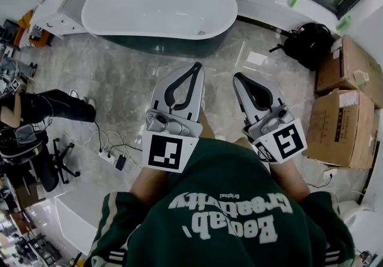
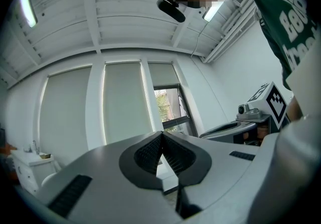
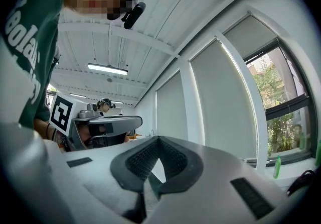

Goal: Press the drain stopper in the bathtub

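1 white oval bathtub (image 1: pixel 158 5) on a dark base spans the top of the head view, standing on a marble floor (image 1: pixel 119 80). Its bowl shows only bare white surface, and the drain stopper is too small to make out. 2 closed cardboard boxes (image 1: pixel 341 128) sit at the right, with 1 black backpack (image 1: pixel 308 44) above them. 1 person in a green sweatshirt (image 1: pixel 227 218) holds 2 grippers level, well short of the tub. The left gripper (image 1: pixel 197 66) and right gripper (image 1: pixel 238 75) are both clenched tip to tip, grasping nothing. Only the gripper views show the blinded windows (image 2: pixel 125 100) and ceiling.
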`<act>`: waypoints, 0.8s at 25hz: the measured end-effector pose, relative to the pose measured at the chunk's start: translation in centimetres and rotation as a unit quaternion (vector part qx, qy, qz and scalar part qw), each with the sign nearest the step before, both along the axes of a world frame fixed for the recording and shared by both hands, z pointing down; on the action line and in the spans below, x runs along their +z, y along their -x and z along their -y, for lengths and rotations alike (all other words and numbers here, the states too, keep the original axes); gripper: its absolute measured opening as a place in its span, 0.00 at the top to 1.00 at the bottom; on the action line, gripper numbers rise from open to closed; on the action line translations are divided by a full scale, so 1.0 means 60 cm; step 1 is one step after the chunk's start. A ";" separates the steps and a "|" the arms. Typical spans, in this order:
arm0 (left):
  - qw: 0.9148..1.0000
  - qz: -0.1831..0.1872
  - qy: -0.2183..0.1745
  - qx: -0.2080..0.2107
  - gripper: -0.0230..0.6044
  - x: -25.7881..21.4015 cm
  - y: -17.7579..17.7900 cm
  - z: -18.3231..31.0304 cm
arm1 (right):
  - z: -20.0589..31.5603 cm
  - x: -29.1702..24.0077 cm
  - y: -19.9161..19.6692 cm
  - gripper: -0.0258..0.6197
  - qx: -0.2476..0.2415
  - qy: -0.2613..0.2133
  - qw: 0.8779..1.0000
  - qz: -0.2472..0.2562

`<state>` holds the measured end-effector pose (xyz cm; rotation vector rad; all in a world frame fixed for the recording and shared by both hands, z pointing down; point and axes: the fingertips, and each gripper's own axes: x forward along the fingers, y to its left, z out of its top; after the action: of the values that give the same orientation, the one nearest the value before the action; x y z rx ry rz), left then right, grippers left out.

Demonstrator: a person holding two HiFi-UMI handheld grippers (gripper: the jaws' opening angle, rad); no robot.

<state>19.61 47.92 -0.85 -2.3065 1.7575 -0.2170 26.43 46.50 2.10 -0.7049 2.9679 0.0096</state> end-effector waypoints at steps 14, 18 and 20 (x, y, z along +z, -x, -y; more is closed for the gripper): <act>1.000 -0.007 0.007 0.011 0.96 0.014 0.080 0.160 | 0.140 0.013 0.074 0.94 0.011 -0.002 1.000 -0.017; 1.000 -0.018 0.010 0.019 0.96 0.014 0.103 0.234 | 0.207 0.008 0.097 0.94 0.027 -0.009 0.999 -0.023; 0.999 -0.019 0.013 0.027 0.96 0.017 0.112 0.274 | 0.244 0.009 0.107 0.94 0.035 -0.007 0.999 -0.025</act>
<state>12.89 31.49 0.15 -2.3876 1.7175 -0.1899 19.98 31.84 2.65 -0.8174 2.9864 0.0537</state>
